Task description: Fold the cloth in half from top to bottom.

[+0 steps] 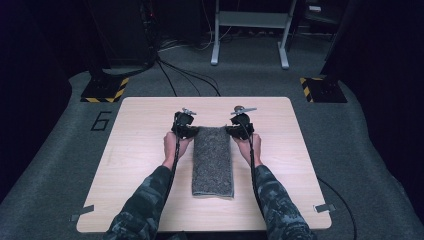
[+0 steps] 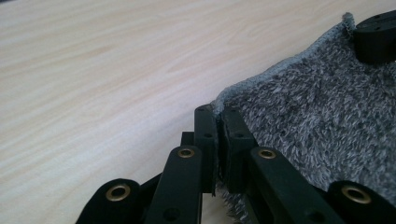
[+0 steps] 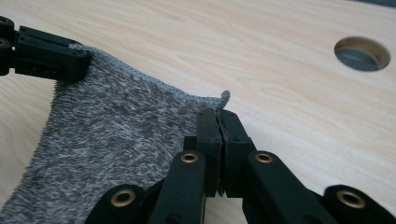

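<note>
The grey towel (image 1: 213, 161) lies folded lengthwise mid-tabletop (image 1: 140, 150). The left gripper (image 1: 186, 131) and right gripper (image 1: 239, 129) each pinch a far corner of the towel, lifted slightly; the next fold looks barely begun.

High view overhead—tongs views close, sharing towel (image 1: 213, 160).

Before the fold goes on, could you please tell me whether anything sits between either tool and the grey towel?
Nothing visible does. The left tool and the right tool are each shut on a far corner of the grey towel, on the table.
</note>
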{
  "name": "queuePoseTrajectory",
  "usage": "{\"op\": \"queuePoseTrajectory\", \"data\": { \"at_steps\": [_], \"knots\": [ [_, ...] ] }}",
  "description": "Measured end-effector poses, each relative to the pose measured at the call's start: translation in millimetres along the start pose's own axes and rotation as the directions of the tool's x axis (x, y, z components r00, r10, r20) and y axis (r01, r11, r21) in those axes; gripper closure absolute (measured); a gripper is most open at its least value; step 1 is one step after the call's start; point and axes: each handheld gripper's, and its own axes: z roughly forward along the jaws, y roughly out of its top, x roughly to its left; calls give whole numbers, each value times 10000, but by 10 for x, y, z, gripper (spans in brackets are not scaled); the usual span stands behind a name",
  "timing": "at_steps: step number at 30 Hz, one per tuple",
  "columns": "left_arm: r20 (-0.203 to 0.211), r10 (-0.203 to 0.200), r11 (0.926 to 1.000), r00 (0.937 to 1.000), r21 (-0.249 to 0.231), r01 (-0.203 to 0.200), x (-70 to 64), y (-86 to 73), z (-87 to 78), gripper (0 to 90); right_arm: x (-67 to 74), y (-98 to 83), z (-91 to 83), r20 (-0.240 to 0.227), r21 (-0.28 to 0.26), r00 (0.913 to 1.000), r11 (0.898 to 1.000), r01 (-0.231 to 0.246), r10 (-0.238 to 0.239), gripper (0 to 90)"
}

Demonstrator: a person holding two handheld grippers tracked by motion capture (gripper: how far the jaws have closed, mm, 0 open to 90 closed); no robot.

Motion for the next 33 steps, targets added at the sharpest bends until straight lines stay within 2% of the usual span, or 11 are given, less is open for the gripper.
{"op": "queuePoseTrajectory", "data": {
  "at_steps": [6,9,11,15,16,21,22,25,27,33],
  "knots": [
    [30,52,9991,10000,-427,-51,1,81,-132,863,25,123,-127,128,-371,9992,9986,388,-383,886],
    [119,203,9986,9997,-490,-197,8,100,-193,863,30,155,-178,80,-523,9992,9978,403,-399,886],
    [109,119,9983,9999,-580,-112,-1,105,-205,863,31,169,-211,32,-610,9988,9969,491,-490,886],
    [142,259,9975,9996,-656,-249,-9,136,-282,863,58,183,-270,-19,-698,9989,9965,466,-468,885],
    [163,196,9964,9997,-824,-182,-18,140,-290,863,62,188,-289,0,-782,9986,9955,533,-534,885],
    [212,212,9960,9996,-876,-193,-27,165,-320,863,70,219,-349,36,-888,9981,9942,615,-614,886],
    [168,365,9961,9992,-805,-351,-27,175,-335,863,75,224,-359,28,-929,9983,9939,589,-589,886],
    [166,327,9948,9993,-970,-310,-46,192,-360,863,89,245,-403,-3,-1020,9979,9927,639,-643,886],
    [176,493,9949,9986,-891,-475,-41,198,-382,863,88,251,-424,-19,-1131,9976,9912,691,-698,886],
    [249,504,9940,9984,-986,-477,-77,207,-415,863,102,242,-512,-87,-1305,9972,9888,724,-742,886]
  ]
}}
